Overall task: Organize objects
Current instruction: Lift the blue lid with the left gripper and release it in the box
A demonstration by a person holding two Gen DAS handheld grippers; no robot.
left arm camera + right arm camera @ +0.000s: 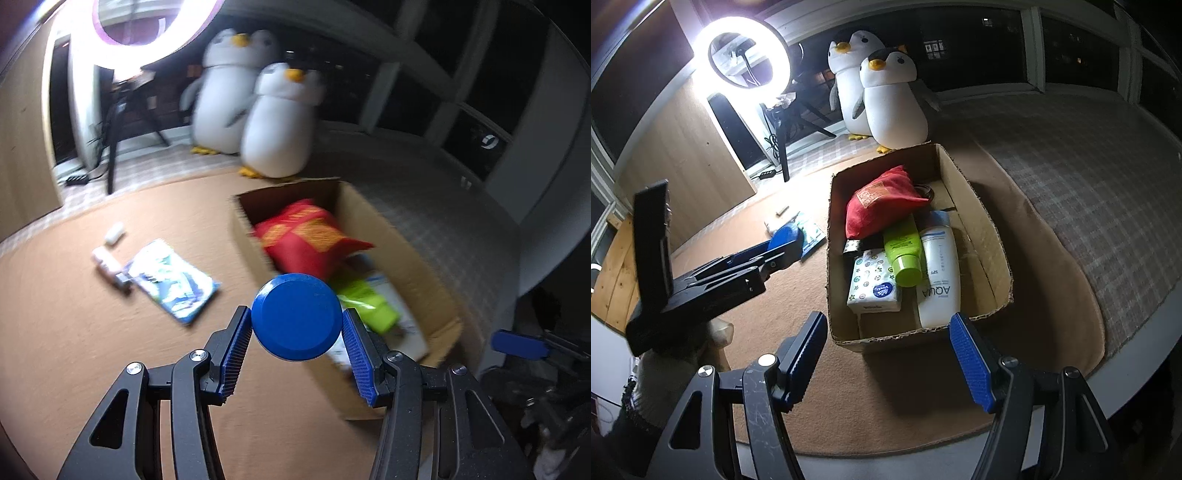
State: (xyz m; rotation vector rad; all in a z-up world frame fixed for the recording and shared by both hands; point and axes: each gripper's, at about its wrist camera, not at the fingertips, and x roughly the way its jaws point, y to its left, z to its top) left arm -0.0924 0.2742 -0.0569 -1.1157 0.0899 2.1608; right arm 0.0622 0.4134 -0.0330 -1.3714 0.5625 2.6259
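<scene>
The left gripper (297, 328) is clenching a blue tin (297, 316) between its 2 pads, seemingly above the box (373, 225) (blurred); the right gripper (888, 354) is hanging released.

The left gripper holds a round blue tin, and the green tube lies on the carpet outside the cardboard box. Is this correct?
Not quite. The green tube lies inside the cardboard box, as the right wrist view shows. The left gripper does hold the round blue tin.

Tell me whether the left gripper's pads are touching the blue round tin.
Touching. The left wrist view shows the blue round tin clamped in the left gripper, a ribbed pad pressed against each side, no gap visible.
</scene>
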